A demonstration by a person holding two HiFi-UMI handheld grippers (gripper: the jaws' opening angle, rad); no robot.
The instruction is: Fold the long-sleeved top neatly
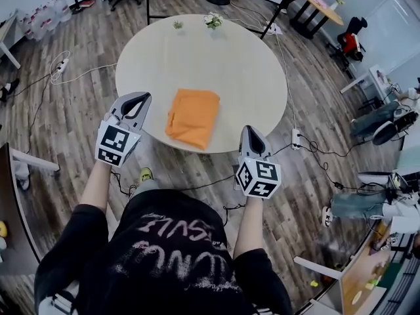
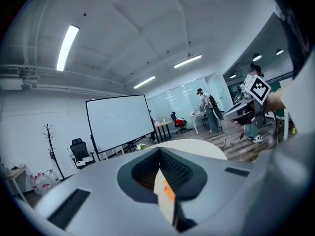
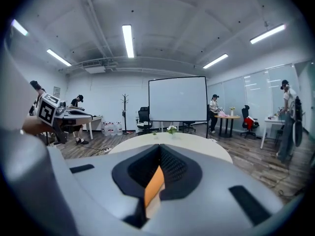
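Observation:
The orange long-sleeved top (image 1: 192, 117) lies folded into a compact rectangle near the front edge of the round pale table (image 1: 216, 64). My left gripper (image 1: 138, 100) hovers just left of it, jaws shut and empty. My right gripper (image 1: 251, 135) hangs off the table's front right edge, to the right of the top, also shut with nothing in it. In the left gripper view the closed jaws (image 2: 160, 152) fill the foreground and a sliver of the orange top (image 2: 169, 191) shows through the slit. The right gripper view shows its shut jaws (image 3: 160, 149) and a strip of orange top (image 3: 154, 183).
Two small flower pots (image 1: 212, 20) (image 1: 177, 25) stand at the table's far edge. Cables and power strips (image 1: 294, 137) lie on the wooden floor around the table. A projection screen (image 3: 177, 99), chairs, desks and people stand at the room's edges.

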